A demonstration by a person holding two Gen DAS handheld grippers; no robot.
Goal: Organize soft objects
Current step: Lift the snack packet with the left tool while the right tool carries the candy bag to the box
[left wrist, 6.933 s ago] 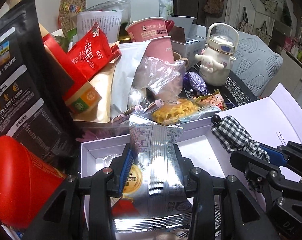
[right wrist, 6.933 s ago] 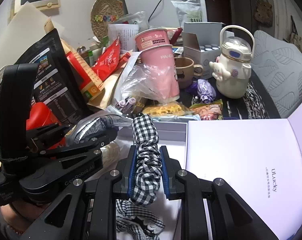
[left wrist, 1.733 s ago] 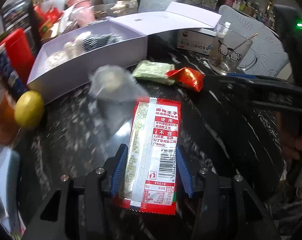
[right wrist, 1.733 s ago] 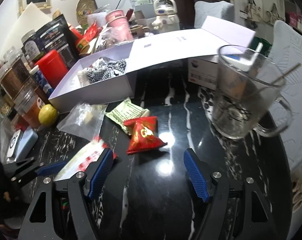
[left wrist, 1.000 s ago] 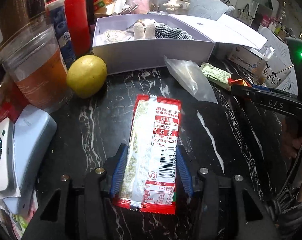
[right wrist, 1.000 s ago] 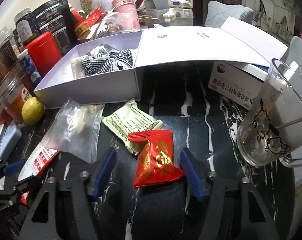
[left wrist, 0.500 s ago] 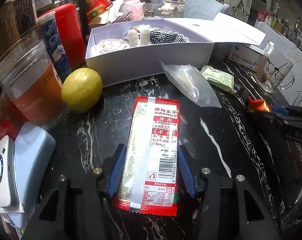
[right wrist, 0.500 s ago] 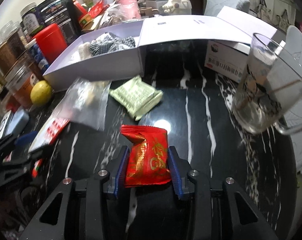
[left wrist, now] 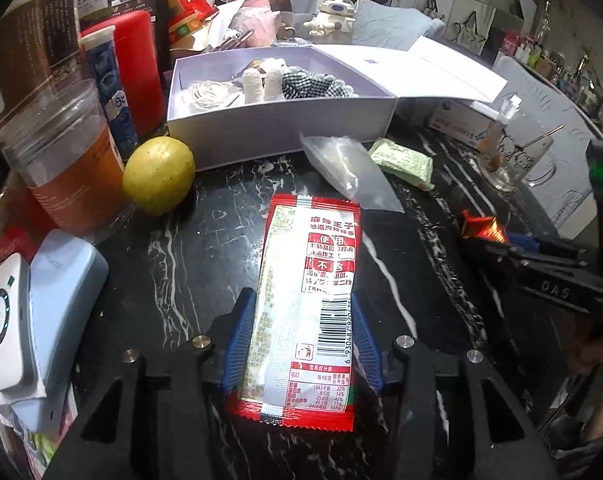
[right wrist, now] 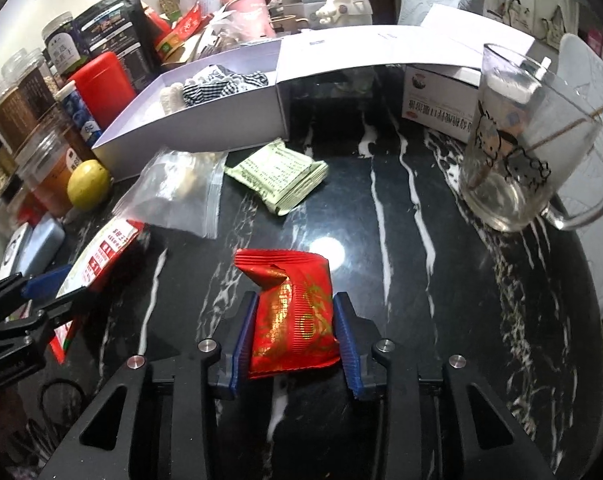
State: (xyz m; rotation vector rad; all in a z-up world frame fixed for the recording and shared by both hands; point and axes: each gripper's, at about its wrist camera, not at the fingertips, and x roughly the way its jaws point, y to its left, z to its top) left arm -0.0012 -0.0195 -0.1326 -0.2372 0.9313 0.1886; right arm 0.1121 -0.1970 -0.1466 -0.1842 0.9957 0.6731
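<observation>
While the left claw [left wrist: 303,334] grips a red-bordered snack packet [left wrist: 305,304], the right claw [right wrist: 295,332] pinches a crinkled red pouch [right wrist: 293,320].

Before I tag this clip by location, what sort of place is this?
Most likely a home, at a cluttered dining or kitchen table. The black marble table carries food jars, a lemon and a cartoon glass mug, with snack packets and a cushioned chair behind.

Black white-veined table [right wrist: 401,240], yellow lemon [left wrist: 158,175]
</observation>
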